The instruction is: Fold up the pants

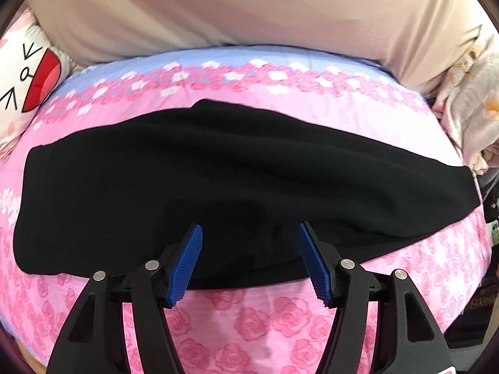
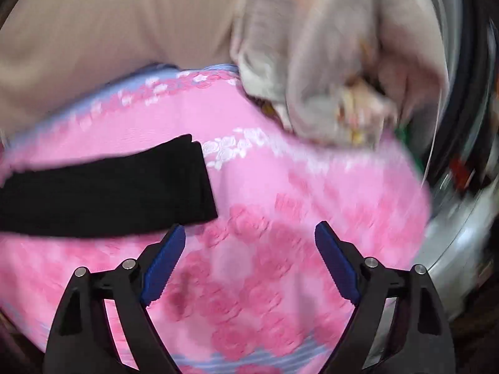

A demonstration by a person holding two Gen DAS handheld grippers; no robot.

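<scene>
On the pink rose-print bedspread (image 1: 249,314), the black pants (image 1: 193,180) lie flat, long axis running left to right across my left view; they look already doubled lengthwise, one leg over the other, a single dark band with soft creases and a rounded bulge on the far edge. My left gripper (image 1: 249,232) hovers over the near edge about mid-length, blue pads spread wide, nothing between them; the cloth sits directly ahead of and under the fingers. My right gripper (image 2: 249,230) is likewise spread and empty; the pants (image 2: 103,193) lie to its left, their squared end stopping just beside the left fingertip (image 2: 170,249), bare bedspread (image 2: 265,280) under the gap. That view is blurred; I cannot tell hem from waistband. A beige headboard (image 1: 249,9) sits beyond, a cartoon-face pillow (image 1: 21,74) far left, a rumpled floral quilt (image 2: 336,71) far right. Judgement: the left is nearer the body; the right is nearer the end and must shift left to pinch it, then carry it along the axis.
</scene>
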